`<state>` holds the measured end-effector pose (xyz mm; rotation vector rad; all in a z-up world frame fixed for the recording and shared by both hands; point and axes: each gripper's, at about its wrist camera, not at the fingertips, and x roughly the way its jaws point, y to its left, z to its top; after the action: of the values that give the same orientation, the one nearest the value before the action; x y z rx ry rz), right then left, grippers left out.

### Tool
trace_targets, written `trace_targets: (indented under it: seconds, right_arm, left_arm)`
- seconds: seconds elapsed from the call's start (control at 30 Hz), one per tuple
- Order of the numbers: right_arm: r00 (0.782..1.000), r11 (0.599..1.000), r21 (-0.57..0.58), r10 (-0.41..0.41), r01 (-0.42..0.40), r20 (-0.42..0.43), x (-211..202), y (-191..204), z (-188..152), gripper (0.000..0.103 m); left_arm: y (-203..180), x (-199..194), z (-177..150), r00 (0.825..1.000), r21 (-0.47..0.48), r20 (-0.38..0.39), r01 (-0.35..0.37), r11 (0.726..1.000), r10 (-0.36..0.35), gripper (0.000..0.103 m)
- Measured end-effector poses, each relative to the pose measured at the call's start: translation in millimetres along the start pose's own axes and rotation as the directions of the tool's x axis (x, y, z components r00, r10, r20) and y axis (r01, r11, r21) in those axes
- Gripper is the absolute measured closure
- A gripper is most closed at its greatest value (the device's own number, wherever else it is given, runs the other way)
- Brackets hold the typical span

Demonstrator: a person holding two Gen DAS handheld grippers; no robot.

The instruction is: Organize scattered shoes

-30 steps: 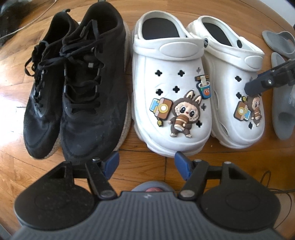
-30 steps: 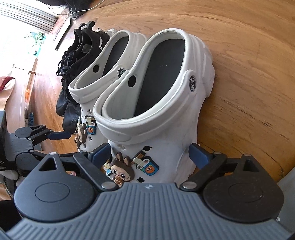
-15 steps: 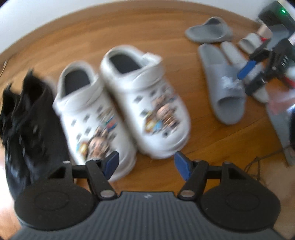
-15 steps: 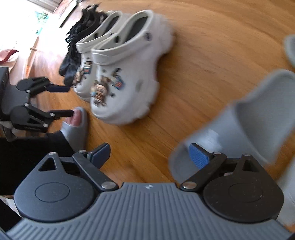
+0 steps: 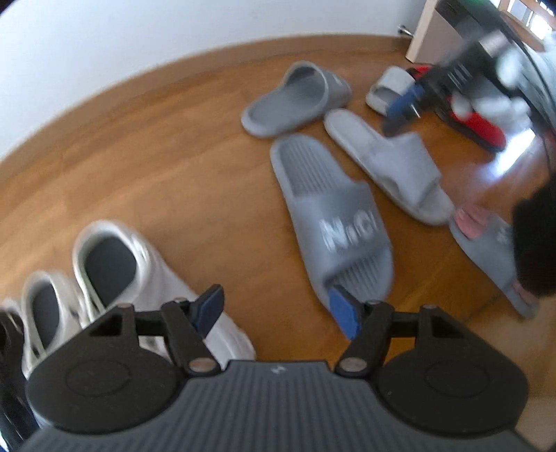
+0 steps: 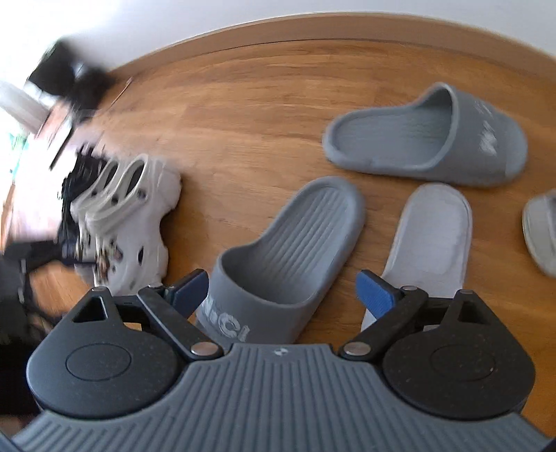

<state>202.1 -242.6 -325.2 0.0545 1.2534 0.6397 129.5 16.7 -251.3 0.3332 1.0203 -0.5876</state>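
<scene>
Two dark grey slides lie apart on the wood floor: a lettered one (image 5: 333,222) (image 6: 288,250) nearby and its mate (image 5: 295,97) (image 6: 427,139) farther back. A light grey slide (image 5: 389,163) (image 6: 434,240) lies beside the lettered one, another (image 5: 389,87) (image 6: 542,233) farther off. White clogs (image 5: 114,271) (image 6: 128,215) and black shoes (image 6: 76,174) stand side by side. My left gripper (image 5: 278,309) is open, just short of the lettered slide's toe. My right gripper (image 6: 281,292) (image 5: 399,116) is open, its fingers either side of that slide's strap, apart from it.
A person's foot in a grey slide (image 5: 493,257) stands at the right of the left wrist view. A red and black object (image 5: 479,125) and a furniture base (image 5: 434,31) sit by the white wall. Bare floor lies between the clogs and the slides.
Both views have swung away from the clogs and black shoes toward the grey slides. My right gripper has come over the lettered slide. Both stay open.
</scene>
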Motion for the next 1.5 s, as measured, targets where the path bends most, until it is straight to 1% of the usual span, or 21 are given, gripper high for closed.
trace_targets:
  seconds: [0.07, 0.1, 0.2, 0.3, 0.43, 0.47, 0.5, 0.57, 0.73, 0.9, 1.0, 1.07, 1.13, 1.17, 1.2, 1.23, 1.27, 1.3, 1.33, 1.4, 1.5]
  right_arm:
    - [1.000, 0.984, -0.175, 0.021, -0.020, 0.008, 7, 25, -4, 0.010]
    - [1.000, 0.980, -0.198, 0.023, -0.021, 0.008, 6, 28, -3, 0.010]
    - [0.998, 0.907, -0.417, 0.043, -0.056, -0.039, 28, 65, -14, 0.010]
    - [0.995, 0.845, -0.529, 0.038, -0.079, -0.087, 49, 82, -27, 0.011]
    - [0.998, 0.791, -0.610, -0.003, -0.038, -0.067, 72, 93, -36, 0.026]
    - [0.997, 0.789, -0.614, -0.026, -0.020, -0.066, 77, 92, -36, 0.035]
    - [0.997, 0.787, -0.617, -0.050, -0.001, -0.066, 82, 90, -36, 0.040]
    - [0.994, 0.815, -0.579, -0.056, -0.012, -0.099, 83, 77, -29, 0.047]
    - [0.987, 0.874, -0.486, -0.065, -0.015, -0.146, 71, 55, -26, 0.059]
    - [0.971, 0.920, -0.391, -0.090, -0.004, -0.221, 62, 37, -35, 0.060]
    - [0.976, 0.940, -0.338, -0.035, -0.040, -0.214, 48, 26, -26, 0.054]
    - [0.992, 0.956, -0.290, 0.011, -0.049, -0.129, 29, 10, -4, 0.035]
    - [0.999, 0.971, -0.236, -0.033, 0.030, -0.010, 16, -14, 25, 0.026]
    - [0.998, 0.976, -0.211, -0.055, 0.058, 0.021, 14, -24, 33, 0.024]
    - [0.996, 0.979, -0.186, -0.077, 0.085, 0.050, 12, -33, 41, 0.023]
    - [0.983, 0.983, -0.089, -0.148, 0.158, 0.111, 10, -62, 60, 0.023]
    - [0.974, 0.983, -0.030, -0.177, 0.183, 0.140, 8, -78, 67, 0.023]
    - [0.963, 0.979, 0.074, -0.202, 0.191, 0.180, 6, -104, 76, 0.023]
    - [0.959, 0.975, 0.115, -0.211, 0.191, 0.191, 6, -114, 78, 0.022]
    - [0.943, 0.944, 0.264, -0.258, 0.200, 0.209, 7, -156, 85, 0.021]
    - [0.942, 0.927, 0.314, -0.274, 0.205, 0.196, 15, -181, 84, 0.017]
  left_arm:
    - [11, 8, 13, 1.000, -0.062, -0.006, -0.026, 0.998, 0.026, 0.037]
    - [17, 13, 21, 0.999, -0.106, -0.014, -0.036, 0.994, 0.035, 0.037]
    - [31, 30, 36, 0.999, -0.240, -0.031, -0.043, 0.970, 0.037, 0.037]
    - [31, 38, 48, 0.999, -0.275, -0.011, -0.042, 0.961, 0.041, 0.037]
    - [24, 44, 66, 0.999, -0.257, 0.006, -0.041, 0.965, 0.044, 0.037]
    - [23, 46, 71, 0.999, -0.260, 0.012, -0.036, 0.965, 0.040, 0.037]
    - [22, 46, 74, 0.999, -0.266, 0.015, -0.029, 0.964, 0.034, 0.037]
    - [23, 45, 74, 1.000, -0.275, 0.013, -0.008, 0.961, 0.013, 0.037]
    - [27, 50, 61, 1.000, -0.291, -0.022, -0.012, 0.957, 0.005, 0.037]
    - [33, 53, 46, 0.996, -0.344, -0.074, 0.012, 0.939, -0.040, 0.037]
    - [32, 51, 44, 0.996, -0.338, -0.074, 0.018, 0.941, -0.046, 0.037]
    - [31, 49, 44, 0.996, -0.331, -0.071, 0.021, 0.943, -0.048, 0.037]
    - [30, 47, 43, 0.996, -0.324, -0.069, 0.024, 0.946, -0.049, 0.037]
    - [30, 46, 43, 0.996, -0.321, -0.069, 0.026, 0.947, -0.050, 0.037]
    - [30, 46, 42, 0.996, -0.321, -0.071, 0.026, 0.947, -0.051, 0.037]
    - [30, 46, 41, 0.996, -0.322, -0.074, 0.027, 0.946, -0.053, 0.037]
    - [31, 46, 41, 0.995, -0.328, -0.080, 0.030, 0.944, -0.059, 0.037]
    - [31, 46, 40, 0.994, -0.334, -0.086, 0.032, 0.942, -0.065, 0.037]
    - [32, 46, 39, 0.993, -0.344, -0.092, 0.038, 0.938, -0.074, 0.037]
    - [37, 46, 37, 0.988, -0.385, -0.106, 0.063, 0.921, -0.112, 0.037]
    - [38, 45, 36, 0.988, -0.390, -0.104, 0.064, 0.919, -0.113, 0.037]
